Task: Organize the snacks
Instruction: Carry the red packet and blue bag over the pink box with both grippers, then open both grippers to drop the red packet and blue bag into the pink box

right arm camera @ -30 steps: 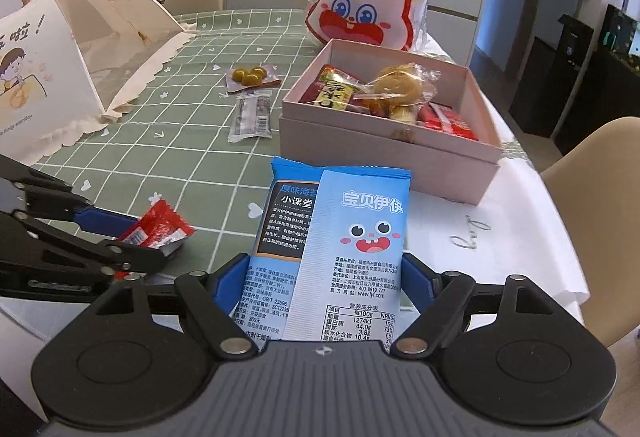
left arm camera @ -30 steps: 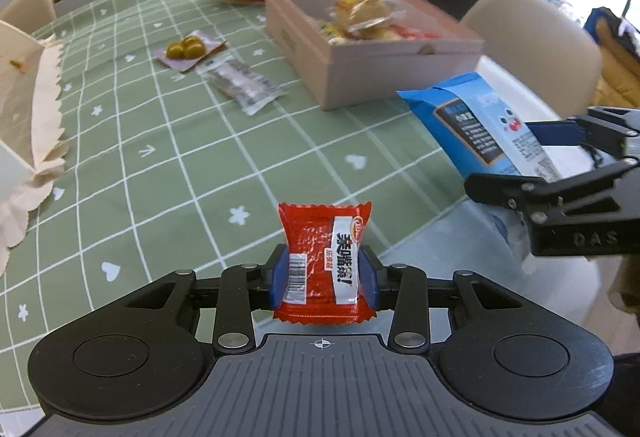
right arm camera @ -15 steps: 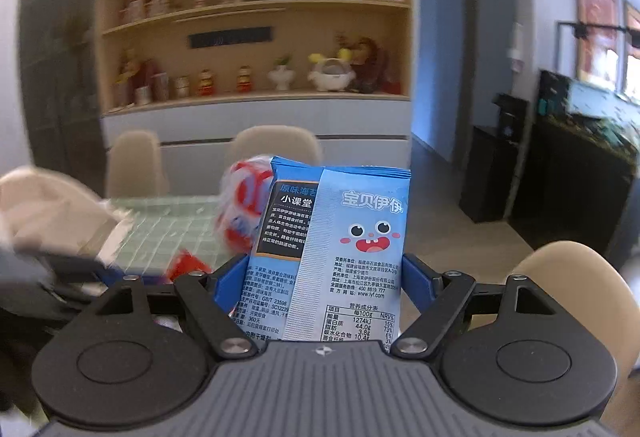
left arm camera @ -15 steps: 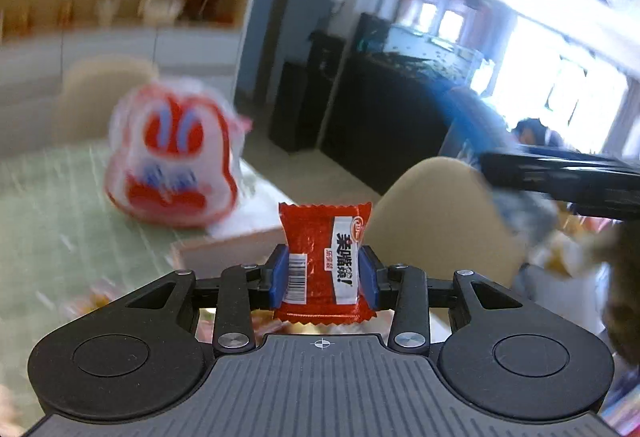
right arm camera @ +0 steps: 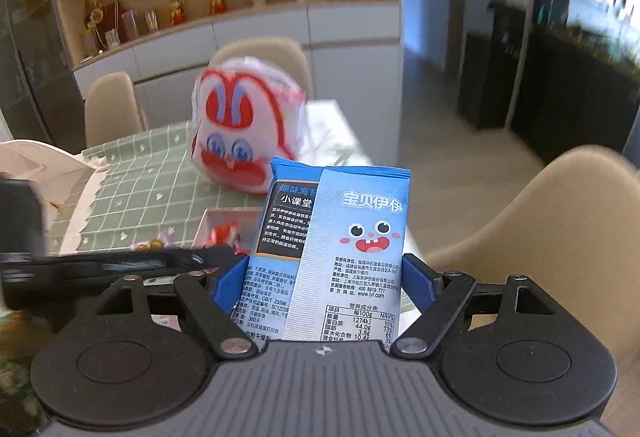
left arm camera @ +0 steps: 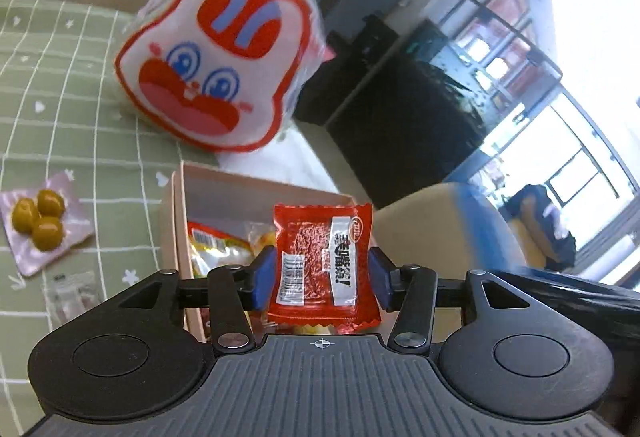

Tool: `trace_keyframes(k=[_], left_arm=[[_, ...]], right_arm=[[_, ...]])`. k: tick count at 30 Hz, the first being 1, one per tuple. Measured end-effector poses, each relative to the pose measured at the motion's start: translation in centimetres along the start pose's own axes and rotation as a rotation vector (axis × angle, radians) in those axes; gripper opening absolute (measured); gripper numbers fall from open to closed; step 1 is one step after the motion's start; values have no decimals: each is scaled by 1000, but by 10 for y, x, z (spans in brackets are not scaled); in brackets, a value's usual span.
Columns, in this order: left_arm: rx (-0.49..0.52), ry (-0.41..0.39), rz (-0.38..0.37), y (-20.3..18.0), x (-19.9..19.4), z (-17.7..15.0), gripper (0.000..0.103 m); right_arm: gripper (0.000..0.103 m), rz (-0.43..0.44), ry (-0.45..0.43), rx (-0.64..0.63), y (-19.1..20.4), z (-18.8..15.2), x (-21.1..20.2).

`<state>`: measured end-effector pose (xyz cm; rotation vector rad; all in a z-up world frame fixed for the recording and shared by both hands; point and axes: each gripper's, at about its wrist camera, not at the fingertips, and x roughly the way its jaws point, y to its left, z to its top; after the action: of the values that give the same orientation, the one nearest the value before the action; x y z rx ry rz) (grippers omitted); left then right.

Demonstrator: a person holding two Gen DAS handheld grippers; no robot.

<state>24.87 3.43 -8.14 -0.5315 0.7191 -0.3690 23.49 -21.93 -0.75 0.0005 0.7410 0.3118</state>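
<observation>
A red snack packet point(left arm camera: 320, 261) stands upright between the blue pads of my left gripper point(left arm camera: 320, 277). The jaws are opening, and the packet has spread flat and is no longer pinched at its waist. It hangs over the open pink cardboard box point(left arm camera: 176, 221), which holds several wrapped snacks. My right gripper point(right arm camera: 324, 285) is shut on a tall blue snack packet point(right arm camera: 352, 237) with a cartoon face, held upright above the table's near end. The box point(right arm camera: 208, 217) lies low and to the left behind the blue packet.
A big red-and-white rabbit bag point(left arm camera: 216, 77) stands on the green checked tablecloth behind the box. A pouch of green olives point(left arm camera: 40, 221) and a clear packet point(left arm camera: 72, 293) lie left of the box. A beige chair point(right arm camera: 540, 237) stands at the right.
Both grippers swung from the near table edge toward the box. The left jaws have widened and the red packet, pinched before, now sits flat between the pads. The right still grips the blue packet.
</observation>
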Motion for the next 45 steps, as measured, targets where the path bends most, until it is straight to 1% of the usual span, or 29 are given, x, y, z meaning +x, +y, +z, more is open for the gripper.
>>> trace_keyframes(k=[1, 3, 7, 9, 11, 12, 15, 17, 18, 19, 20, 21, 22, 23, 24, 25, 26, 29, 33, 34, 36, 37, 38, 39, 41, 42, 43, 44, 45], left_arm=[[5, 13, -5, -1, 2, 3, 54], [-16, 47, -45, 6, 9, 6, 54], [-137, -22, -32, 25, -6, 3, 55], [-141, -9, -47, 27, -9, 2, 55], [-103, 17, -46, 23, -7, 4, 55], [-91, 23, -49, 20, -6, 4, 55], [-110, 35, -82, 18, 1, 1, 55], [-112, 59, -103, 18, 12, -3, 55], [-89, 77, -100, 15, 16, -6, 55], [-37, 107, -71, 9, 23, -10, 56], [48, 152, -10, 0, 32, -15, 56], [172, 211, 89, -12, 43, -23, 54], [303, 216, 163, -25, 48, -32, 55], [384, 210, 213, -35, 50, -37, 59], [411, 207, 253, -40, 53, -39, 59], [388, 197, 270, -41, 52, -39, 59], [339, 171, 265, -40, 50, -36, 58], [203, 67, 198, -28, 33, -26, 58], [49, -32, 110, -12, 2, -12, 58], [21, -28, 79, -9, -1, -9, 58], [-10, 47, -8, -4, 1, -4, 58], [-6, 82, -30, -4, 2, -4, 57], [-6, 88, -50, -6, 0, -5, 57], [-22, 74, -62, -5, -2, -7, 57], [-96, 51, -72, 2, -2, -8, 57], [-123, 57, -58, 5, 1, -8, 57], [-105, 81, -22, 3, 8, -7, 57], [-60, 102, 4, -2, 14, -9, 57], [-19, 97, 16, -7, 18, -10, 56]], right_arm=[[81, 18, 18, 18, 0, 0, 13], [81, 50, 51, 60, 0, 2, 48], [82, 51, 127, 103, 2, -4, 109], [83, 79, 195, 119, 3, -13, 132], [83, 98, 219, 131, 3, -22, 141], [85, 112, 215, 142, 1, -24, 140], [86, 197, 148, 206, -12, -24, 122], [87, 243, 110, 220, -22, -20, 103], [87, 237, 97, 219, -25, -19, 94], [87, 214, 79, 216, -32, -17, 85], [87, 181, 55, 208, -34, -16, 76], [88, 156, 31, 198, -37, -15, 66], [89, 140, 16, 192, -38, -15, 60], [89, 136, 11, 190, -41, -15, 55], [89, 144, 11, 194, -42, -15, 53], [89, 159, 14, 205, -44, -16, 51], [89, 176, 19, 220, -47, -16, 52], [89, 198, 17, 247, -47, -16, 58], [89, 198, 23, 246, -38, -5, 68], [89, 185, 44, 233, -35, -4, 71], [89, 176, 77, 189, -28, -6, 72], [88, 162, 92, 164, -25, -9, 73], [88, 134, 97, 141, -23, -15, 70], [88, 112, 90, 128, -23, -22, 66], [88, 102, 64, 139, -29, -38, 54], [87, 102, 54, 156, -32, -46, 49], [86, 103, 45, 179, -36, -55, 46], [85, 98, 39, 206, -39, -64, 44], [78, 93, 35, 225, -41, -70, 43]])
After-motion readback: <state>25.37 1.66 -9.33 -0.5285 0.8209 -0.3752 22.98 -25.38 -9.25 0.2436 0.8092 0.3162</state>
